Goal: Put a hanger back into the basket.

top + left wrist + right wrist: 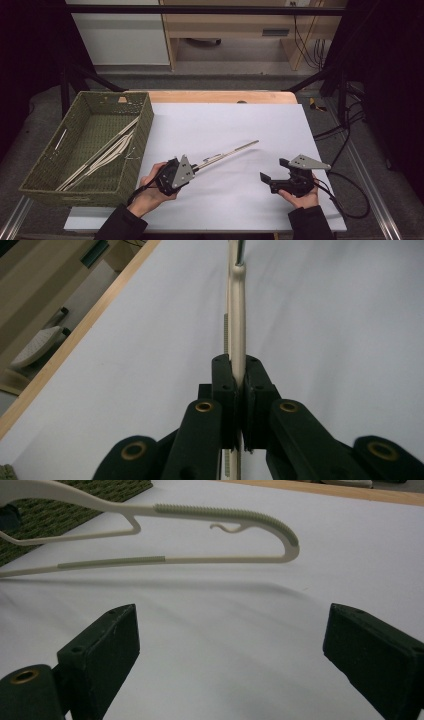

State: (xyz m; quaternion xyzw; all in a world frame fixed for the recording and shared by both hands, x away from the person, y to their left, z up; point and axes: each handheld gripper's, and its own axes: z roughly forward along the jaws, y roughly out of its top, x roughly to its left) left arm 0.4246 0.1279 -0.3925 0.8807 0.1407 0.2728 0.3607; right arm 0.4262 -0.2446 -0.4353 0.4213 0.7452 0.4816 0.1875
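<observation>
Basket (131, 150) sits at frame left; my left claw (192, 170) is clamped tight on the cream hanger (227, 151), whose long axis runs up-right across the white table (240, 125). Far right, my right claw (272, 171) gapes wide, holding nothing, hanger beyond it.

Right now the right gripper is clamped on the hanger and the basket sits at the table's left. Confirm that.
Wrong gripper. The left gripper is clamped on the hanger, as the left gripper view shows; the right gripper is open with nothing between its jaws. The basket does sit at the table's left.
</observation>
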